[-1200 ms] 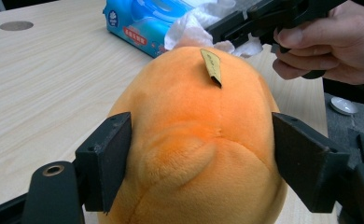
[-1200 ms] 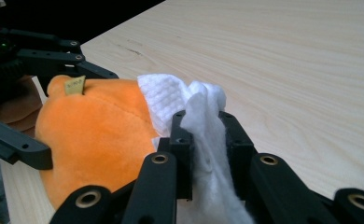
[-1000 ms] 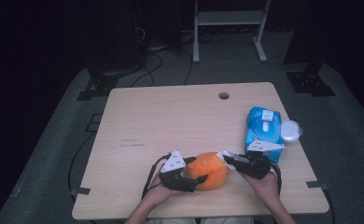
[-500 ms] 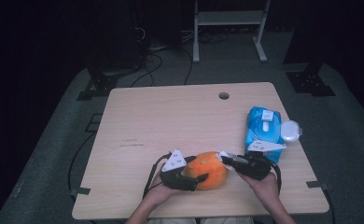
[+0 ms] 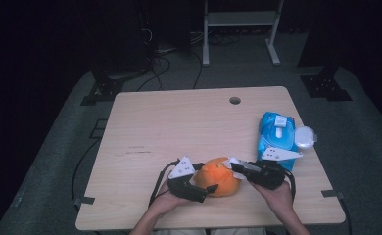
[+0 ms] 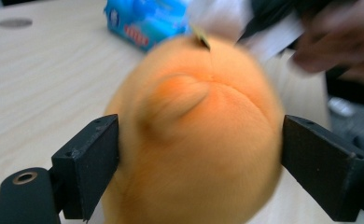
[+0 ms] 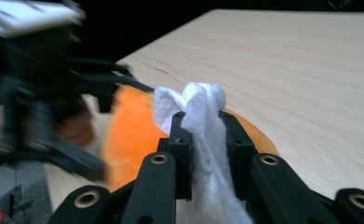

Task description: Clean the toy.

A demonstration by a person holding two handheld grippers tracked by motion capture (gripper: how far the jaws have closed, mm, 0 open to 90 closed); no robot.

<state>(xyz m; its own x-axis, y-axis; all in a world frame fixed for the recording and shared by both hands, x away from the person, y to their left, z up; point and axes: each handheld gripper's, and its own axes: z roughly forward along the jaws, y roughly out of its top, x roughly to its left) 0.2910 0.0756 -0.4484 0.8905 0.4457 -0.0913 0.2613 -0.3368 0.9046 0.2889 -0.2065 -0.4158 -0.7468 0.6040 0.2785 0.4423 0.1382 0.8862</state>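
1. Wiping is the step in hand, as I judge it: my right gripper (image 7: 203,140) has its jaws pinched tight on a bunched white wipe (image 7: 201,121), and that wipe rests against the top of the orange plush toy (image 5: 219,176).
2. My left gripper (image 6: 199,163) brackets the toy from the other side; its jaws have just been opening, and they stand wide with the toy between them, the pads at its flanks but, as far as I can tell, no longer squeezing it (the edges are blurred).
3. Toy's place: near the front edge of the table (image 5: 179,122), just left of the blue wipes pack (image 5: 276,137) and well short of the round hole (image 5: 235,100) at the far edge.
4. Next move, I think: either steady the toy again with my left jaws, or shift them for a new hold, so the right can rub a fresh patch without pushing the toy away.
5. Writing: the pack carries red lettering on blue, too blurred to read.
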